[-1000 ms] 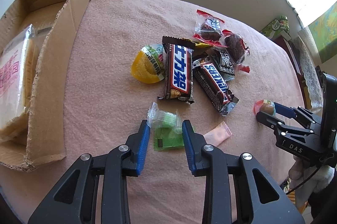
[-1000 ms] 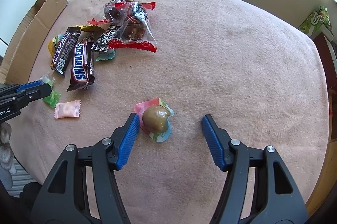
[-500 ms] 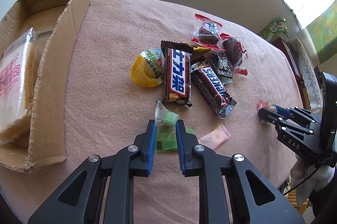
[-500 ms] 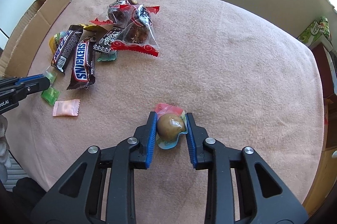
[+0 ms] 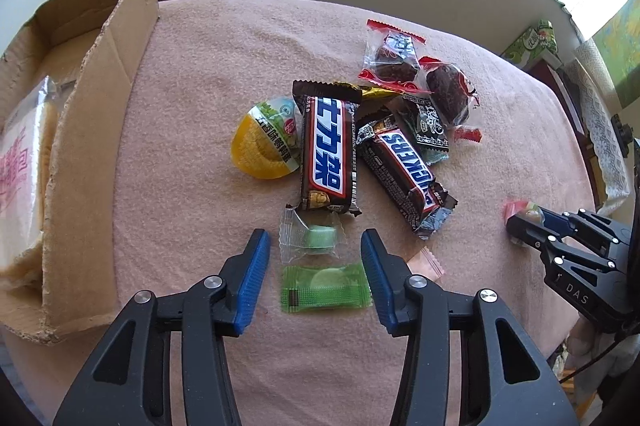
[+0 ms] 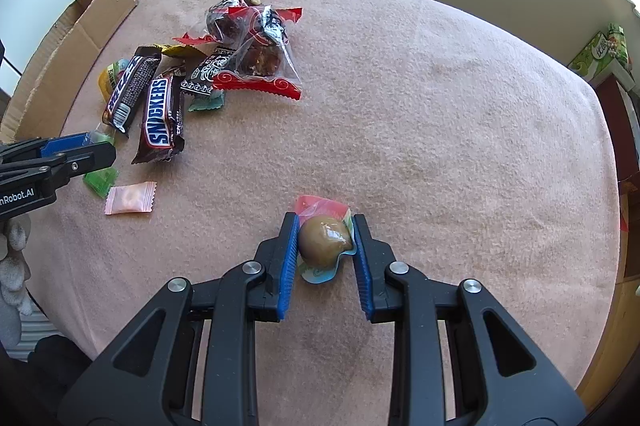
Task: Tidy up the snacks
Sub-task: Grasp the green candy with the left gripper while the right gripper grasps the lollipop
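Note:
My left gripper (image 5: 314, 234) points down at the pink cloth and its jaws are opening. A clear-wrapped green candy (image 5: 318, 237) and a green packet (image 5: 324, 288) lie loose between the jaws, touched by neither pad. In the right wrist view my right gripper (image 6: 325, 222) is shut on a brown jelly cup (image 6: 322, 240) with a colourful lid, which rests on the cloth. The snack pile beyond holds two Snickers bars (image 5: 329, 146) (image 5: 404, 170), a yellow jelly cup (image 5: 264, 142) and dark cakes (image 5: 394, 60) in red-trimmed wrappers. A pink candy (image 6: 129, 198) lies beside the left gripper (image 6: 100, 150).
An open cardboard box (image 5: 100, 106) stands at the table's left edge with a bread packet (image 5: 20, 166) inside. The round table's cloth (image 6: 440, 106) runs bare to the right of the pile. A green carton (image 6: 604, 54) sits off the table at the far right.
The left jaws closed around the green candies, then spread wide again, leaving both candies on the cloth. The right jaws closed from wide open onto the brown jelly cup.

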Demonstrator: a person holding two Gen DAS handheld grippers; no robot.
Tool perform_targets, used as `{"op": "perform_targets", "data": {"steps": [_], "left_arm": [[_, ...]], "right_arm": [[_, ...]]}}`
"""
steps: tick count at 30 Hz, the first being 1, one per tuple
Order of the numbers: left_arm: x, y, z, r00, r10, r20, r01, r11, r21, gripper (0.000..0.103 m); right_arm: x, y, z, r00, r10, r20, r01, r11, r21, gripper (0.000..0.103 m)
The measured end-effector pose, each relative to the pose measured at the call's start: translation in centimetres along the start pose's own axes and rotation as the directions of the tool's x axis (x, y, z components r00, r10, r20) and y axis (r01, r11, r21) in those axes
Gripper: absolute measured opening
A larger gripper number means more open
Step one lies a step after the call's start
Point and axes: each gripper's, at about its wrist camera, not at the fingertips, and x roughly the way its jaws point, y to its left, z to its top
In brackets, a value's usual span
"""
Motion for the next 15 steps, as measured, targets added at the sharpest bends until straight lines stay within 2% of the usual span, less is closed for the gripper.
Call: {"op": "perform_targets", "data": {"steps": [2, 4, 6, 15], "left_arm": [[0.3, -0.5, 0.3, 1.0, 0.011, 0.007, -0.011, 1.0, 0.012, 0.046], [0.4, -0.8, 0.4, 0.999, 0.042, 0.02, -0.043, 0.999, 0.03, 0.023], [0.5, -0.6, 0.4, 0.999, 0.037, 0.027, -0.037, 0.999, 0.023, 0.017], [-0.3, 1.1, -0.5, 0.999, 0.002, 0.039, -0.002, 1.0, -0.004, 0.016]], "right_arm": [[0.1, 0.1, 0.2, 1.0, 0.001, -0.001, -0.001, 1.0, -0.003, 0.027], [0.1, 0.1, 0.2, 1.0, 0.0, -0.001, 0.0, 1.0, -0.003, 0.027], [0.2, 0.2, 0.2, 1.0, -0.001, 0.0, 0.001, 1.0, -0.005, 0.027], [0.2, 0.2, 0.2, 1.0, 0.007, 0.01, -0.007, 1.0, 0.001, 0.027]]}}
